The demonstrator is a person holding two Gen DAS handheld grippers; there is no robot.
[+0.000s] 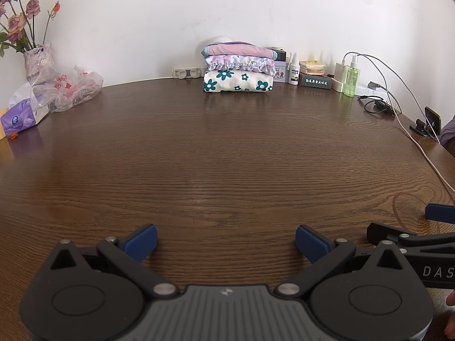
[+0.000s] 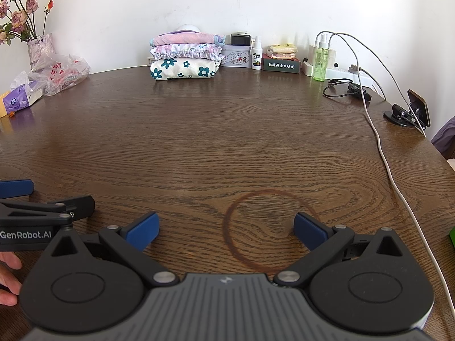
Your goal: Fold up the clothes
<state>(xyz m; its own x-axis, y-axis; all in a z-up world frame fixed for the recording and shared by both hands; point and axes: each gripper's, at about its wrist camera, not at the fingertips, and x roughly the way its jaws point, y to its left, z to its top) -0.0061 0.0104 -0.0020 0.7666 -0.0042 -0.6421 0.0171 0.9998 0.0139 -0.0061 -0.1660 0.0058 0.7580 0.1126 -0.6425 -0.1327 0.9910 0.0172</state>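
A stack of three folded clothes (image 1: 239, 68) (image 2: 184, 56) sits at the back of the brown wooden table (image 1: 216, 147) (image 2: 199, 130), against the wall: a flowered white piece at the bottom, a ruffled floral one in the middle, a pink dotted one on top. My left gripper (image 1: 226, 241) hovers open over the table's near edge, with nothing between its blue pads. My right gripper (image 2: 226, 227) is open too, over a dark ring stain (image 2: 270, 227), and holds nothing. Each gripper shows at the edge of the other's view, side by side.
A vase of dried roses (image 1: 37, 59), a plastic bag (image 1: 71, 85) and a tissue pack (image 1: 22, 116) stand at the back left. Small bottles (image 2: 320, 59), boxes (image 2: 281, 64), a power strip and a phone stand (image 2: 409, 110) are back right. A white cable (image 2: 392, 176) trails along the right side.
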